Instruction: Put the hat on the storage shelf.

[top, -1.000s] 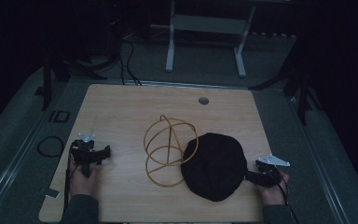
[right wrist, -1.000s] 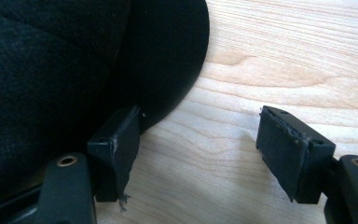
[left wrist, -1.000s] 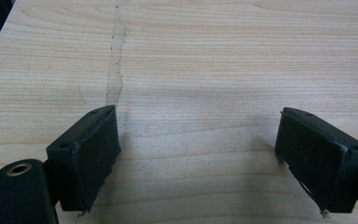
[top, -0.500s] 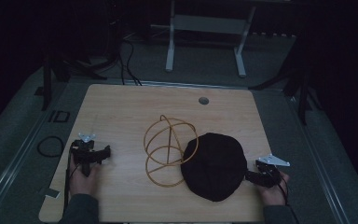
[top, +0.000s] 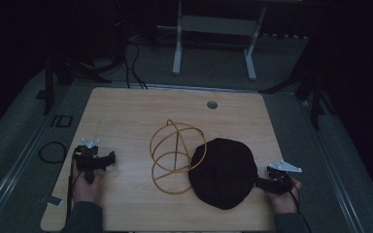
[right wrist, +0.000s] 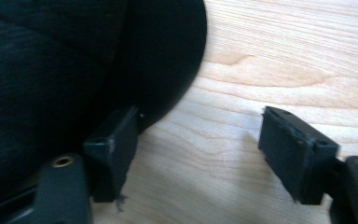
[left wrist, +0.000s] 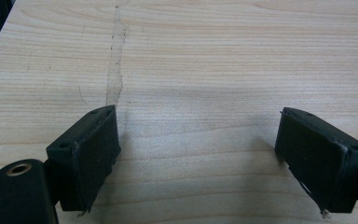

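A round black fabric disc (top: pixel 222 171) lies on the wooden table (top: pixel 126 116), right of centre. A tan wire hoop twisted into loops (top: pixel 172 154) rests against its left edge. My right gripper (top: pixel 263 183) sits at the disc's right rim, open; in the right gripper view one pad (right wrist: pixel 114 147) lies by the black fabric (right wrist: pixel 65 65) and the other pad (right wrist: pixel 294 149) is over bare wood. My left gripper (top: pixel 108 159) rests open on the table's left side, its pads (left wrist: pixel 89 154) wide apart over bare wood.
A small round grommet hole (top: pixel 212 104) sits near the table's far edge. Dark cables (top: pixel 51 151) lie on the floor to the left, and a white stand frame (top: pixel 213 29) is beyond the table.
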Motion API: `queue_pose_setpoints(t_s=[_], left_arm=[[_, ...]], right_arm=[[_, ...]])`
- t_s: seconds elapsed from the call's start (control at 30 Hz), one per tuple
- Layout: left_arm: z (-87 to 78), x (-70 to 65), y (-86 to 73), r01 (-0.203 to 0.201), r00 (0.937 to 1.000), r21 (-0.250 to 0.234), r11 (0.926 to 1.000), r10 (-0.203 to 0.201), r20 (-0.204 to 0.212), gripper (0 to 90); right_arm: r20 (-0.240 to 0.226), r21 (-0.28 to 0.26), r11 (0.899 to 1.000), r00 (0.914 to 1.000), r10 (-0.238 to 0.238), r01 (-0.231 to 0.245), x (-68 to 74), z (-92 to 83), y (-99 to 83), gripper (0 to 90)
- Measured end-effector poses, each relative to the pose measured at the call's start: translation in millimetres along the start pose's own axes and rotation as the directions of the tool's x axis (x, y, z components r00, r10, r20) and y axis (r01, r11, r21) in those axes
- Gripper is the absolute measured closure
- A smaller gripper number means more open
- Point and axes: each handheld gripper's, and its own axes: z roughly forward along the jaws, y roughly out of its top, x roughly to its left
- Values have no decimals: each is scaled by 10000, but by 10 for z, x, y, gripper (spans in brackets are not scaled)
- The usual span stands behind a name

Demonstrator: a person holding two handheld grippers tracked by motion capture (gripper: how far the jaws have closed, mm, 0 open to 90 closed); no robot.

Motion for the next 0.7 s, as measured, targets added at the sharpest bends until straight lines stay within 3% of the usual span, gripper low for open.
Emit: queue_pose_setpoints(t_s=[0.13, 0.2, 0.3, 0.53, 0.7], left_arm=[[0, 0, 0, 0, 10000, 0, 10000, 0, 2, 133], [0, 0, 0, 1, 10000, 0, 10000, -1, -1, 133], [0, 0, 0, 0, 10000, -1, 10000, 0, 0, 133], [0, 0, 0, -2, 10000, 2, 10000, 2, -1, 133], [0, 0, 0, -1, 10000, 0, 10000, 1, 0, 133]], right_arm=[[-3, 379, 9993, 10000, -31, 31, -13, 9, 50, 255], [-119, 532, 9985, 9998, -142, 148, -25, 1, 84, 356], [-279, 786, 9963, 9991, -313, 334, -43, 1, 140, 417], [-503, 1116, 9864, 9920, -1154, 1205, -64, -63, 307, 536], [-694, 1262, 9780, 9850, -1583, 1661, -81, -123, 433, 562]])
